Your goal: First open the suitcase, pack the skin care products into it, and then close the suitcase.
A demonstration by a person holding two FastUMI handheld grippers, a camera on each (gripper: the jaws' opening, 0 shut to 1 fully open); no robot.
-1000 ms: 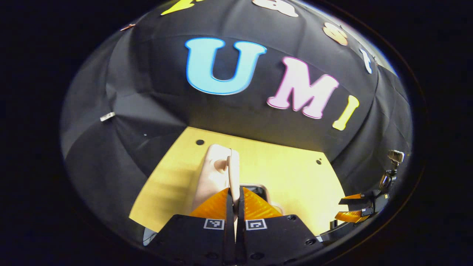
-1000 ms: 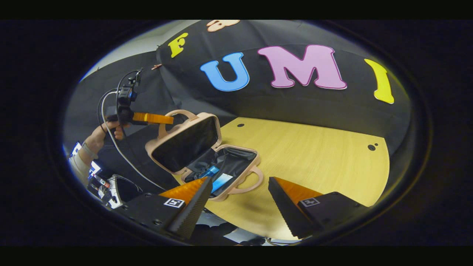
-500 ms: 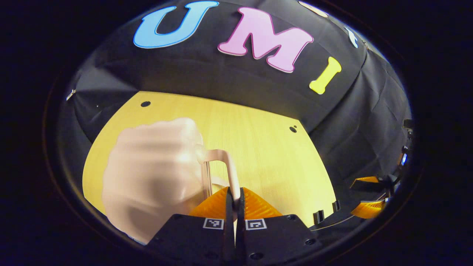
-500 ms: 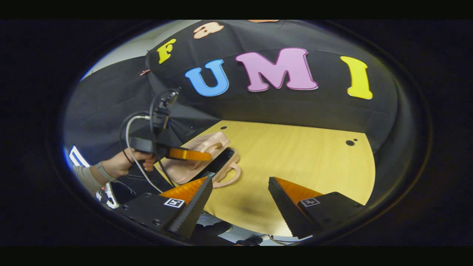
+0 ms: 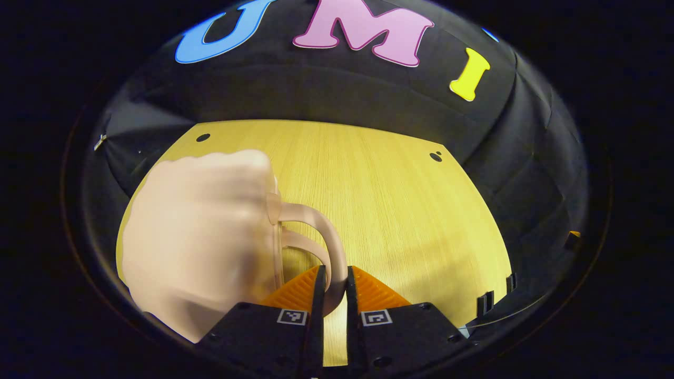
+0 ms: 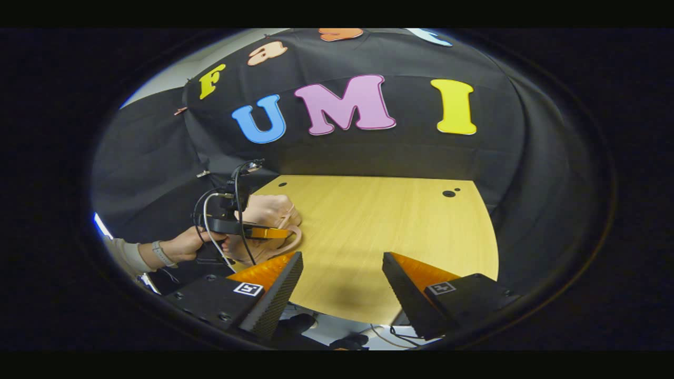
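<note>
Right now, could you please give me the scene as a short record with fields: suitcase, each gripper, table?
suitcase: pink suitcase, lid down, lying on the table's left part
handle: pink handle between the left gripper's fingers
left gripper: left gripper shut on handle
right gripper: right gripper open, holding nothing, above the table's near edge
table: wooden table

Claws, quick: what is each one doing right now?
Left claw: closed on the suitcase handle.
Right claw: open, holding nothing, above the table.
</note>
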